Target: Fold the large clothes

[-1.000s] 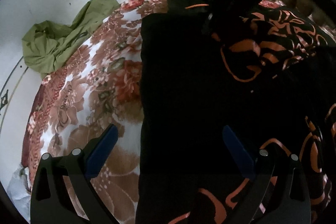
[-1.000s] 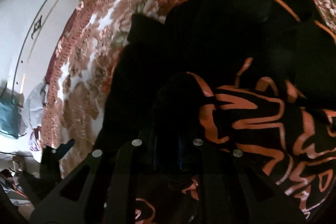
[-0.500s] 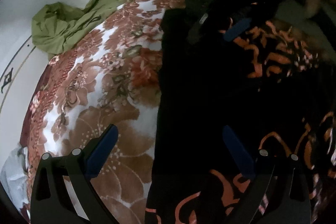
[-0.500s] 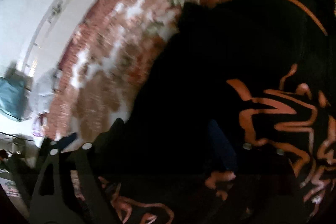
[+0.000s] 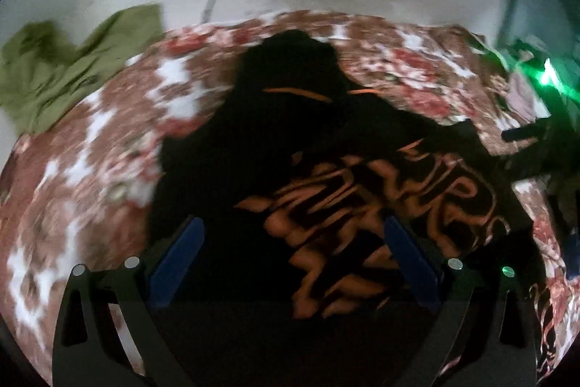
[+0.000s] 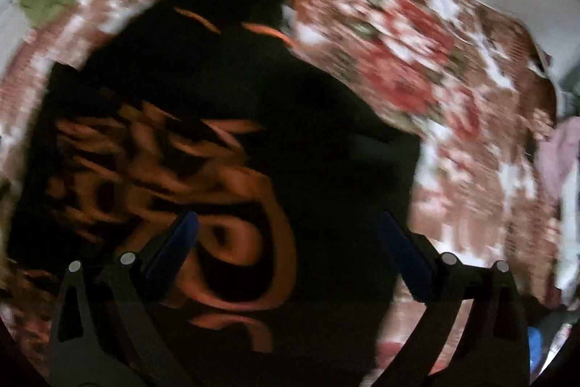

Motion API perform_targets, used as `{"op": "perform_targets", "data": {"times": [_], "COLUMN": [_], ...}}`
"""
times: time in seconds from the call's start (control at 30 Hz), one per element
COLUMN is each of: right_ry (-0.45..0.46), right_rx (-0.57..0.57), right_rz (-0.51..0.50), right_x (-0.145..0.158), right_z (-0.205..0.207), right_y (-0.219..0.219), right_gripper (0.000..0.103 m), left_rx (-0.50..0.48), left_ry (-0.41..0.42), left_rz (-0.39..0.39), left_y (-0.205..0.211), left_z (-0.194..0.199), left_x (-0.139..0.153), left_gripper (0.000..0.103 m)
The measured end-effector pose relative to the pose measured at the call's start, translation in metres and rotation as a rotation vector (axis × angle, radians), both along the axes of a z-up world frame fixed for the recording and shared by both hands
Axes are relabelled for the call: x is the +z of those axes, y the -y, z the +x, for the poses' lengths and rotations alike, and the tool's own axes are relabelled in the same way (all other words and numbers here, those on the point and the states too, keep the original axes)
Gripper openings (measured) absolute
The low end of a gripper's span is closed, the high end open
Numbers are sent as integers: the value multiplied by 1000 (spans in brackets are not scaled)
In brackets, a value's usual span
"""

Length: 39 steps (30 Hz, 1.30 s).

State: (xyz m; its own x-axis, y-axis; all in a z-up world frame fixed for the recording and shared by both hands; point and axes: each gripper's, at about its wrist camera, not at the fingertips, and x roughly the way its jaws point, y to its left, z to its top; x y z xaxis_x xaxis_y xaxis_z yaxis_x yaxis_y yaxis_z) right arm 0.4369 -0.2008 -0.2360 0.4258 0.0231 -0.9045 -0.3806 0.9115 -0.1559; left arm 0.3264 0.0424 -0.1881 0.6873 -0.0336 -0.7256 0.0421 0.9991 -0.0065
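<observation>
Left wrist view: both grippers, left (image 5: pixel 290 234) and right (image 6: pixel 286 231), hovered released above the black garment (image 5: pixel 253 147) on the floral bedspread (image 5: pixel 90 151).

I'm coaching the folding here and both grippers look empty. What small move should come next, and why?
Probably lower the open left gripper and right gripper onto the black garment with orange lettering and pinch an edge: it lies rumpled on the floral bedspread, and neither gripper holds cloth.

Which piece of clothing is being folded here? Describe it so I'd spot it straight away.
Look at the bed with the red and brown flowered bedspread. In its middle lies a black garment, spread below both open tongs. Its orange squiggly print sets it apart from the plain green garment bunched at the bed's far left edge.
</observation>
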Motion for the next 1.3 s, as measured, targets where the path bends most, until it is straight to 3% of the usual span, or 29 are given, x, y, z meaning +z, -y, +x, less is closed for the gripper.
{"op": "perform_targets", "data": {"times": [0.17,0.3,0.4,0.6,0.83,1.03,1.13,1.3], "right_ry": [-32,-22,-26,-46,14,63,73,52], "right_rx": [-10,-15,0,-12,-28,3,47,72], "right_rz": [6,19,57,131,194,214,198,223], "right_x": [-35,-55,-65,-59,3,37,36,23], "right_z": [-5,-7,-8,-15,-9,44,82,153], "right_y": [16,19,25,39,41,11,-12,-40], "right_gripper": [98,98,98,98,98,98,98,98], "left_rx": [-138,-109,-123,-125,-109,-83,-75,-117], "left_ry": [-77,-218,-210,-253,-177,-169,-189,-160], "left_rz": [160,206,203,233,211,169,112,120], "left_y": [50,42,29,16,-27,-77,-97,-110], "left_z": [31,43,36,31,47,109,147,218], "left_x": [-38,-90,-106,-91,-18,7,6,-1], "left_gripper": [98,98,99,98,98,98,98,98]}}
